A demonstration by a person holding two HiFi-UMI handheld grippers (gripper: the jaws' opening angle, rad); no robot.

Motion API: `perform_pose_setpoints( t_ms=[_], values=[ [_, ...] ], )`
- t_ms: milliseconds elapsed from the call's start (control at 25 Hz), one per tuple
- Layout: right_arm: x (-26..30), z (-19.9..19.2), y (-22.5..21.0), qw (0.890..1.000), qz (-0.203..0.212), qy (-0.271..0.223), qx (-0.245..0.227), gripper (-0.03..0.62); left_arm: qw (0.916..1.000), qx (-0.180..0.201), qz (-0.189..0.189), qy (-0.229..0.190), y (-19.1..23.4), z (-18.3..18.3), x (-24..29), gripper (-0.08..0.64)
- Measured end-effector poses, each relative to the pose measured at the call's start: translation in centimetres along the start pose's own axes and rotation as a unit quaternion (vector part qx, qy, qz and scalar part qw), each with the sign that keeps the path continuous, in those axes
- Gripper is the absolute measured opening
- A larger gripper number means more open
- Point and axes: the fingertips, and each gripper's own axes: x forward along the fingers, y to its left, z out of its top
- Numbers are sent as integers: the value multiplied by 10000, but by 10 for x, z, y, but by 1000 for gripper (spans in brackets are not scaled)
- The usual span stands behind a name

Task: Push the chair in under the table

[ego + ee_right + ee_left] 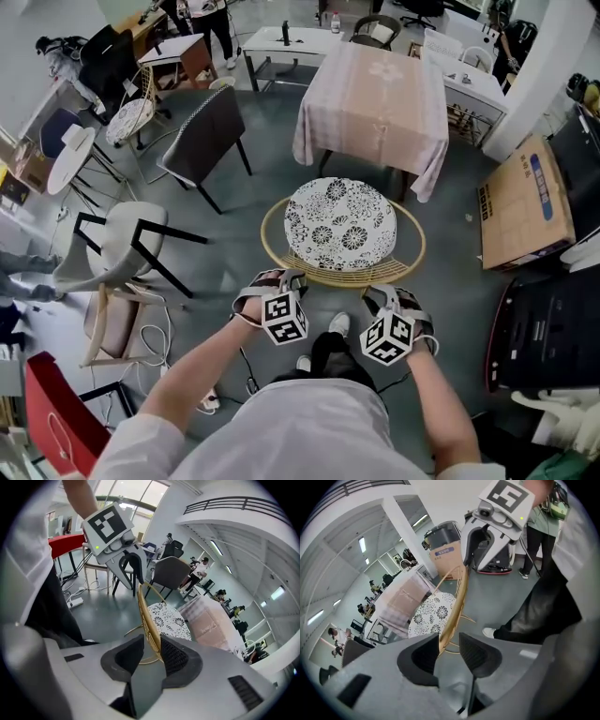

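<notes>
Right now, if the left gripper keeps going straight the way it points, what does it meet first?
Probably the chair's rattan back rim: it stands between the open fingers of the left gripper, so little free way is left.

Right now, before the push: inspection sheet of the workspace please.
Surface: grey floor.
Job's things: rattan chair with floral cushion, in front of the cloth-covered table, seat not yet under it.
Clutter: cardboard box at right; dark chair and white chair at left.
Grippers: left gripper and right gripper both open, each straddling the chair's back rim.
Cables: white cable on the floor at left.
Surroundings: people by the far desks.
</notes>
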Motion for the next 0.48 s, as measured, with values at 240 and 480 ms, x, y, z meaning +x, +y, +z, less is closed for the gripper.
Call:
perform_pose_setpoints(
  t_ms=[240,480],
  values=[
    [21,-15,-7,9951,220,213,-939,96,9993,374,-9,85,6,4,17,126],
    [32,-18,-14,9921,434,198,-1156,84,9984,537,-136,67,8,11,20,98]
  ],
)
